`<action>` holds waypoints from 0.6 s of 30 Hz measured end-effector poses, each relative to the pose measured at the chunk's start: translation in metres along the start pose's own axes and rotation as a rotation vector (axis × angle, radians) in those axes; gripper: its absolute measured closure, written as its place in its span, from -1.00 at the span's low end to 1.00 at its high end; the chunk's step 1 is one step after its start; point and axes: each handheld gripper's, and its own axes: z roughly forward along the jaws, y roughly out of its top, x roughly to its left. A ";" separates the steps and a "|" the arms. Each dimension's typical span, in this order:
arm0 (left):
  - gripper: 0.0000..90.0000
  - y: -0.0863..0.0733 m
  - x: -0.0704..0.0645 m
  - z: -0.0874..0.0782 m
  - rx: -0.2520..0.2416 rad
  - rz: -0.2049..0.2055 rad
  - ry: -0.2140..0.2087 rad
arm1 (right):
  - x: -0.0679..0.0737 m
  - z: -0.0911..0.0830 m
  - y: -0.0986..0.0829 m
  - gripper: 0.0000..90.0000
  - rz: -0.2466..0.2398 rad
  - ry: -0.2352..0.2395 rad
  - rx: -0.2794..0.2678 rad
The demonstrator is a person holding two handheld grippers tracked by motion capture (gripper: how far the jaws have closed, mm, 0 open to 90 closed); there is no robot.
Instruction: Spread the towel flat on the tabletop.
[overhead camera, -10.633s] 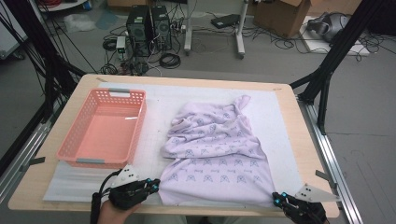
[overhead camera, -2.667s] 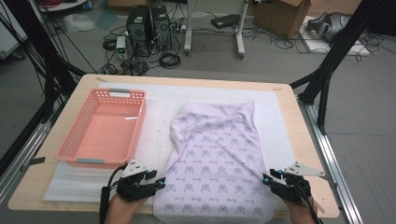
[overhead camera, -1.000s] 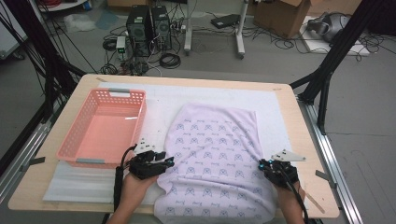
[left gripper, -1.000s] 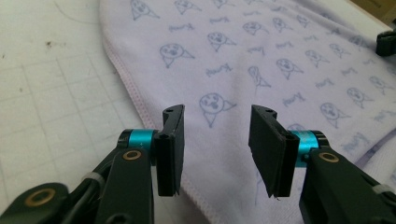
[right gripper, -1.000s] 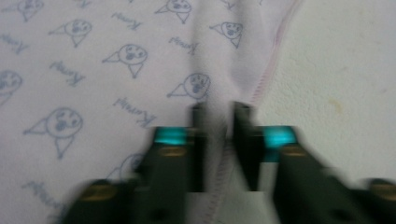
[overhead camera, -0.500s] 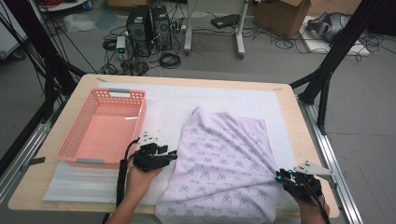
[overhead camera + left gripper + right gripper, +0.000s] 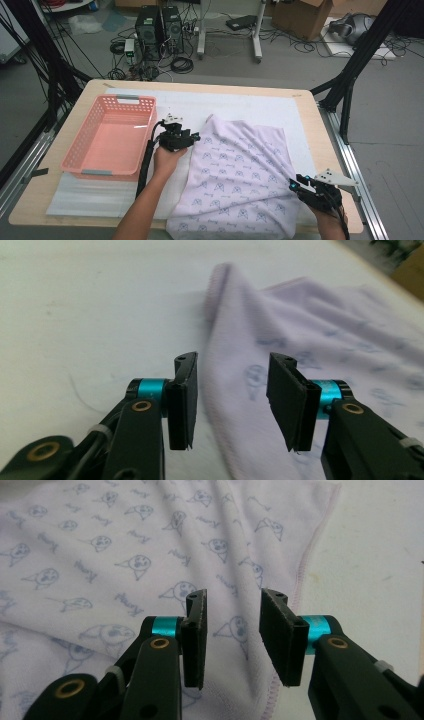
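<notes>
Cloth [image 7: 240, 180] sprawls across the white mat [image 7: 250, 107] on the worktop [image 7: 200, 86], pale lilac with little blue prints, its near edge hanging off the front. From the high view, the left hand-held gripper [image 7: 192, 137] sits at the cloth's left edge, just beside the pink basket [image 7: 110, 135]; the right hand-held gripper [image 7: 295, 184] is down at the cloth's near right corner. Over to the left gripper view: 2 black jaws stand apart, the cloth's rumpled border [image 7: 235, 385] lying between them, not pinched. Right gripper view now: jaws apart again, hovering over printed fabric, the stitched hem [image 7: 300, 585] running just beside the right jaw.
</notes>
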 end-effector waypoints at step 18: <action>0.11 -0.007 -0.013 0.039 0.069 0.188 -0.011 | -0.001 0.000 0.001 0.36 -0.014 0.035 -0.015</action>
